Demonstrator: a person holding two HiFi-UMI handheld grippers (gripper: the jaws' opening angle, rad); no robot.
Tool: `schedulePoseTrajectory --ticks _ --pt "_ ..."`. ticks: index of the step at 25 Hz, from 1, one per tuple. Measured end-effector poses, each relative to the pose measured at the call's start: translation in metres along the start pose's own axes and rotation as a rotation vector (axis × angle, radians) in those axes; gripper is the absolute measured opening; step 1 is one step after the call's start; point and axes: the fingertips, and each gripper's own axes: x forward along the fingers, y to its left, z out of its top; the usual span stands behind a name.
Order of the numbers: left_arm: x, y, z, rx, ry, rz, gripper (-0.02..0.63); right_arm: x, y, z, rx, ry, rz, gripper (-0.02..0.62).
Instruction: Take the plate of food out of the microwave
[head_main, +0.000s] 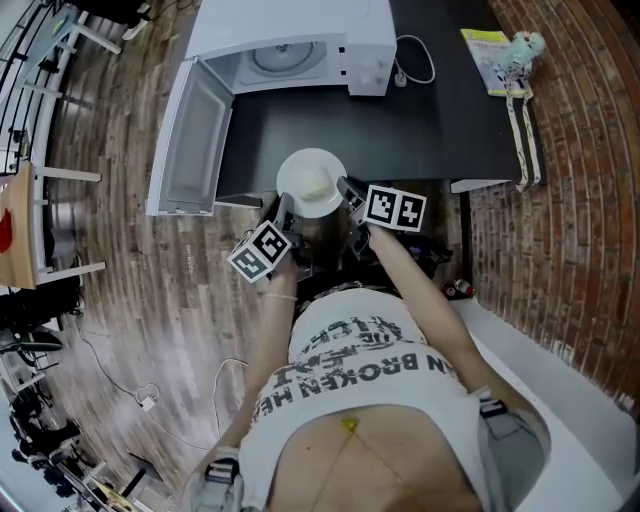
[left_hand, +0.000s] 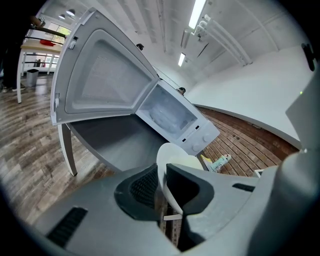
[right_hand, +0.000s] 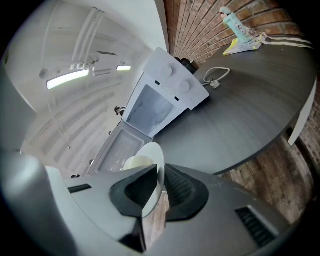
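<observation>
In the head view, the plate (head_main: 296, 172) with its pale food (head_main: 316, 186) was out of the microwave (head_main: 300, 35). It was held level over the near edge of the tabletop (head_main: 430, 120), with the left hand-held gripper (head_main: 284, 214) and right hand-held gripper (head_main: 349, 192) on opposite rims, probably to stop it tipping. The left gripper view showed those jaws clamped on the plate's rim, with the microwave door (left_hand: 100, 80) wide open beyond. The right gripper view showed the same pinch on the other rim.

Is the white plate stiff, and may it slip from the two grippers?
Probably stiff: the plate looks unbent though the left gripper and right gripper pinch only its rim. Its smooth rim may slip. The pale food could slide if tilted.
</observation>
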Motion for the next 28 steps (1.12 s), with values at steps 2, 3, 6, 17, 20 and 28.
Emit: schedulePoseTrajectory --ticks 2,3,6,17,20,28 --pt "0.000 0.000 0.003 -0.011 0.002 -0.016 0.058 0.002 0.003 0.000 -0.001 -0.008 -0.004 0.046" --pt "0.000 0.001 0.004 -0.012 0.005 -0.022 0.058 0.002 0.004 0.000 -0.001 -0.013 -0.007 0.044" --pt "0.002 0.003 0.007 -0.005 0.016 -0.038 0.058 0.003 0.006 0.000 0.003 -0.029 -0.016 0.044" --pt "0.000 0.009 0.016 0.024 0.044 -0.074 0.058 0.007 0.014 -0.005 0.013 -0.066 -0.043 0.044" --pt "-0.002 0.013 0.017 0.025 0.049 -0.073 0.058 0.010 0.016 -0.010 0.018 -0.062 -0.048 0.044" --pt "-0.006 0.019 0.017 0.024 0.050 -0.079 0.057 0.011 0.019 -0.017 0.019 -0.058 -0.054 0.044"
